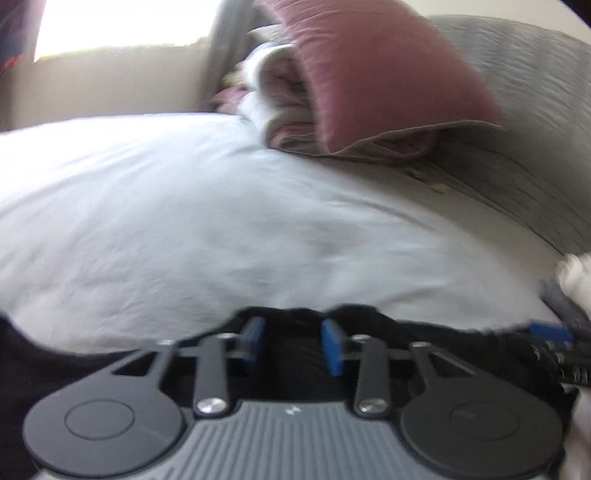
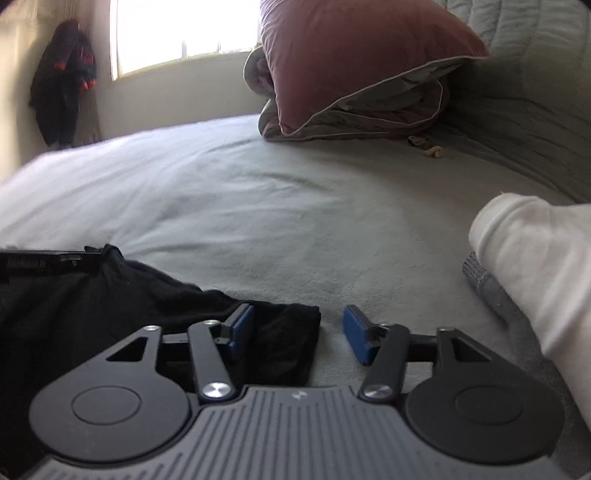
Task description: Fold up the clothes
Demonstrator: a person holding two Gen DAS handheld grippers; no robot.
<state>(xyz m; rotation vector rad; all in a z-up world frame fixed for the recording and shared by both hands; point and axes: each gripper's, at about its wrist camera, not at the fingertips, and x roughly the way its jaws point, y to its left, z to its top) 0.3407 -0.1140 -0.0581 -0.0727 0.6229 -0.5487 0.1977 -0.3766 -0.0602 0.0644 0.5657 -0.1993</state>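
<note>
Both claws were released: your left claw (image 1: 293,341) and right claw (image 2: 298,334) hovered over the crumpled black cloth garment (image 2: 110,295) on the bed (image 2: 277,206); mid-fold, regrip next.

Left gripper (image 1: 293,341) fingers parted; right gripper (image 2: 298,334) fingers parted wider.

Daylight pours in from the window (image 2: 184,33) ahead of me, so bright that the pane is blown out to plain white in both views. The pale bed sheet (image 2: 258,206) catches that light evenly, with soft shadows only. The black garment (image 2: 110,302) reads as a dark mass with almost no detail. My left view is smeared with motion blur; my right is sharper. Straight lines bow, and the corners go dark.
</note>
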